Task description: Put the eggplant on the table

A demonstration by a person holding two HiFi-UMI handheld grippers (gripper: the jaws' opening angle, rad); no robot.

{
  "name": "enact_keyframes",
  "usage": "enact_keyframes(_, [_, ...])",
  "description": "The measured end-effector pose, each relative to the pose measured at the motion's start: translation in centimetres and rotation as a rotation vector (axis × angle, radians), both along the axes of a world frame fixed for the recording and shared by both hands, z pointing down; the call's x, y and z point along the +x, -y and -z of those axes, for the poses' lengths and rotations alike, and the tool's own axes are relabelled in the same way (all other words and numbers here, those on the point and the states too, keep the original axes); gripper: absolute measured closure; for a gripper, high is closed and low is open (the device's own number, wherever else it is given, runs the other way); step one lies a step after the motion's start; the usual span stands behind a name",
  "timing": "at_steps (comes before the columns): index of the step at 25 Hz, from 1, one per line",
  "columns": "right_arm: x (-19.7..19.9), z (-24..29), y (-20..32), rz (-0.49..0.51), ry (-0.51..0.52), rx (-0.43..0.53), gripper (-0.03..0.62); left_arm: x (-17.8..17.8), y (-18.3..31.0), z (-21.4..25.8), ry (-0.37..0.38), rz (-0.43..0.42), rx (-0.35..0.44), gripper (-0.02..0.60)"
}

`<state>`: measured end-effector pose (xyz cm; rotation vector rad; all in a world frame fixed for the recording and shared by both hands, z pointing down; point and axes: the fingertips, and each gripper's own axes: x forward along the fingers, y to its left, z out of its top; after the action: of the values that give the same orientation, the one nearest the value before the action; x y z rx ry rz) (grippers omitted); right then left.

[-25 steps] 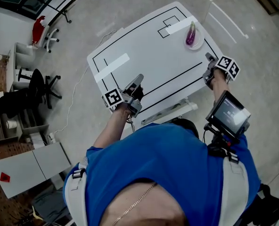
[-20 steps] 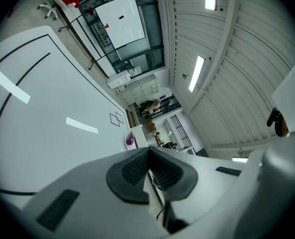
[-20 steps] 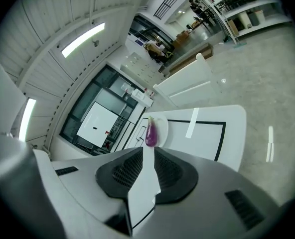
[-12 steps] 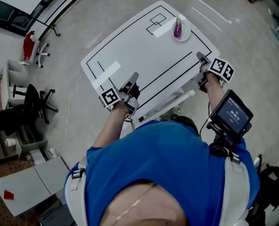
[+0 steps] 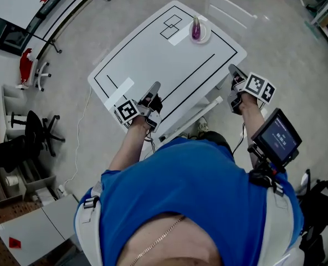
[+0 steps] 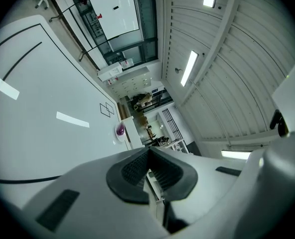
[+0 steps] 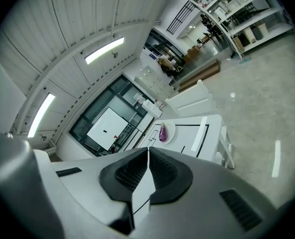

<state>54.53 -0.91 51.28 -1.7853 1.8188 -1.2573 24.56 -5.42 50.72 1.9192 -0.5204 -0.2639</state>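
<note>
Seen from above, a person in a blue shirt [image 5: 191,193] is standing at the near edge of a white table [image 5: 153,49] marked with black lines [image 5: 194,71] and strips of white tape [image 5: 118,87], holding a tool in each hand. The left tool [image 5: 154,87] is hovering over the table's near edge with its jaws pressed together on nothing. The right tool [image 5: 232,70] is hanging just off the near right corner, likewise clenched and empty. The eggplant [image 5: 195,27], small and purple, is lying on a white plate [image 5: 206,36] at the table's far right corner, well apart from both tools. Over the past second the table and plate have been sliding up and leftward in the head view while the tools are staying by the front edge. The person therefore seems to be shifting stance rather than reaching, and the eggplant is still waiting to be lifted onto the bare table. No brand or label is showing. Each tool's cube [image 5: 260,87] is carrying only black-and-white square markers, and the small screen [image 5: 277,140] by the right forearm is showing text too small to read.
</note>
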Motion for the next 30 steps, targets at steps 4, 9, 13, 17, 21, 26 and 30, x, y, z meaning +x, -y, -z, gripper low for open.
enact_keyframes(4, [0.0,0.3,-0.9,-0.008,-0.011,0.016,0.591,0.8,0.2,0.0,-0.020,-0.019,-0.004,0.574])
enact_keyframes(9, [-0.2,0.3,-1.3,-0.005,-0.014,0.025,0.592,1.1,0.9,-0.5,0.003,-0.030,0.004,0.574])
enact_keyframes(13, [-0.2,0.5,-1.5,-0.003,-0.025,0.032,0.592,1.5,1.0,-0.6,0.006,-0.041,0.011,0.574])
enact_keyframes(17, [-0.2,0.8,-1.6,-0.003,-0.032,0.035,0.592,1.4,1.1,-0.6,0.010,-0.044,0.008,0.574])
enact_keyframes(21, [-0.2,1.0,-1.8,-0.005,-0.038,0.037,0.592,1.5,1.2,-0.5,0.013,-0.049,0.013,0.574])
enact_keyframes(26, [0.2,0.5,-1.8,-0.008,-0.045,0.044,0.592,2.3,1.3,-0.9,0.003,-0.064,0.013,0.574])
enact_keyframes(30, [0.4,0.4,-1.6,-0.012,-0.053,0.046,0.592,2.8,1.4,-0.8,-0.017,-0.072,0.007,0.574])
